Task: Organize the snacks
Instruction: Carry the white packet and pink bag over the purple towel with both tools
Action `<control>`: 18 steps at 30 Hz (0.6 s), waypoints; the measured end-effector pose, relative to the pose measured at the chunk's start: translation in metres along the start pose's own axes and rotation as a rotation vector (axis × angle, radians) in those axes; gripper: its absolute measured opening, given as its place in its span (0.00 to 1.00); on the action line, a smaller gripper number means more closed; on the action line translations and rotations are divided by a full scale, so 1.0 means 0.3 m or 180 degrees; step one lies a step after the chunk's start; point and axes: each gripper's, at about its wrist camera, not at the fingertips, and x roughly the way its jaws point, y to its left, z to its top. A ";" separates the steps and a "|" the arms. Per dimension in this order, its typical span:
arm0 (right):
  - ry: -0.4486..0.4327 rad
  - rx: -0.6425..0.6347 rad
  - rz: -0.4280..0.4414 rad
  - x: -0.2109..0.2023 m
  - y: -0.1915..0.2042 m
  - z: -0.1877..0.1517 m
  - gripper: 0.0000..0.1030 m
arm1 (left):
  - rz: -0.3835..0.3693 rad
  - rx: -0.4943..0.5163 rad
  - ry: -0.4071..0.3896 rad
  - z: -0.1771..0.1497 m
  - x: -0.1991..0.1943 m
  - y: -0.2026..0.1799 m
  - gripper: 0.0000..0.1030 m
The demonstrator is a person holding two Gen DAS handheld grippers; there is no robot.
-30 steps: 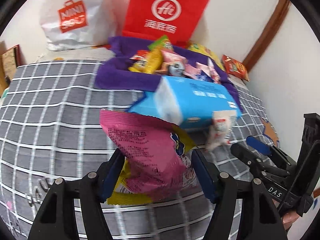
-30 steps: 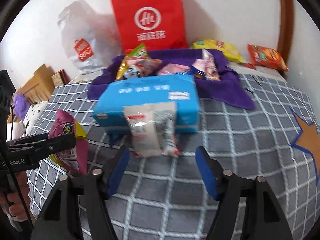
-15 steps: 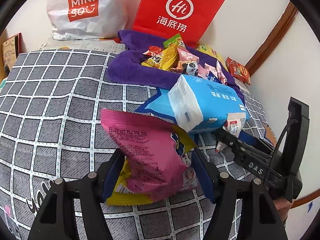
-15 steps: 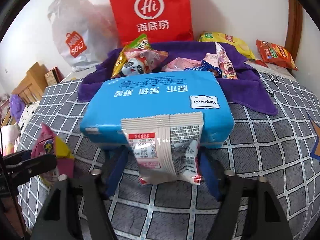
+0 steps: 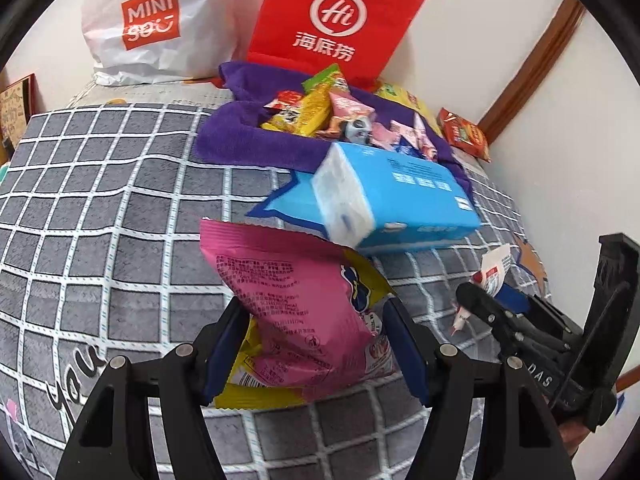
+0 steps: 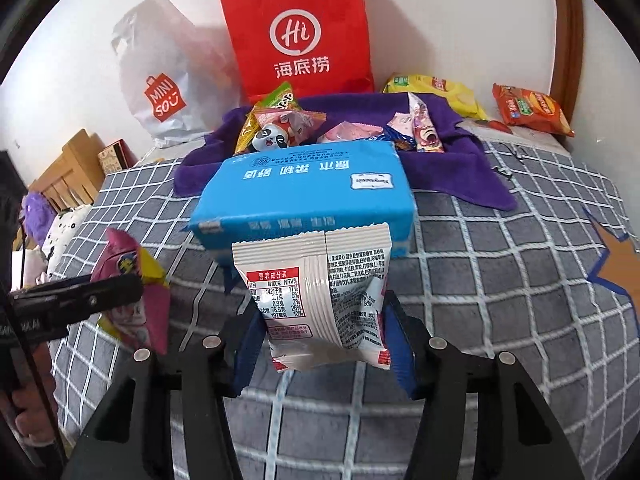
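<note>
Two snack packets are held at this moment, one in each gripper. The pink snack bag [image 5: 296, 312] with yellow edges sits between the blue-padded fingers [image 5: 226, 344] of the left gripper [image 5: 312, 344], which are closed against its sides; the bag stands upright above the grey checked bed cover [image 5: 100, 216]. The white snack packet [image 6: 320, 300], printed side with a nutrition table facing the camera, is clamped between the fingers [image 6: 396, 344] of the right gripper [image 6: 322, 344], upright and raised over the bed cover. In the left wrist view the right gripper appears at the right edge with the white packet at its tip. In the right wrist view the left gripper enters from the left edge carrying the pink bag. Just behind both packets lies a blue tissue pack [image 6: 304, 196], flat on the bed cover. Behind the tissue pack, a purple towel [image 6: 472, 152] is spread and holds a heap of further snacks [image 6: 276, 132], including a panda-printed packet. Beyond the towel, a red paper bag [image 6: 300, 32] stands upright against the wall, with a white plastic shopping bag [image 6: 168, 80] to its left. To the right of the towel lie a yellow chip bag [image 6: 440, 92] and an orange snack bag [image 6: 532, 110], well apart from both grippers.
</note>
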 end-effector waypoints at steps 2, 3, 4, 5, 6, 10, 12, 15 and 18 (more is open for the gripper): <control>0.0000 -0.0024 -0.0002 -0.028 -0.004 -0.017 0.53 | -0.0082 0.0019 0.0005 -0.006 -0.014 -0.023 0.65; 0.0006 -0.0038 -0.0002 -0.038 -0.005 -0.024 0.53 | -0.0130 0.0021 0.0011 -0.008 -0.018 -0.033 0.65; 0.0009 -0.0055 0.0000 -0.047 -0.006 -0.030 0.53 | -0.0171 0.0023 0.0019 -0.010 -0.022 -0.041 0.65; 0.0003 -0.0082 -0.0004 -0.059 -0.005 -0.037 0.53 | -0.0214 0.0031 0.0027 -0.012 -0.027 -0.054 0.65; -0.0011 -0.0110 -0.0024 -0.072 -0.003 -0.043 0.53 | -0.0233 0.0043 0.0030 -0.013 -0.031 -0.067 0.65; -0.0086 -0.0203 -0.0127 -0.126 0.004 -0.056 0.53 | -0.0229 0.0128 0.0015 -0.015 -0.052 -0.119 0.65; -0.0120 -0.0215 -0.0159 -0.149 0.004 -0.056 0.53 | -0.0226 0.0154 0.0015 -0.011 -0.063 -0.136 0.65; -0.0160 -0.0173 -0.0153 -0.178 -0.007 -0.049 0.54 | -0.0219 0.0197 -0.0013 0.001 -0.085 -0.160 0.65; -0.0199 -0.0151 -0.0161 -0.208 -0.017 -0.038 0.54 | -0.0214 0.0227 -0.0038 0.014 -0.107 -0.176 0.65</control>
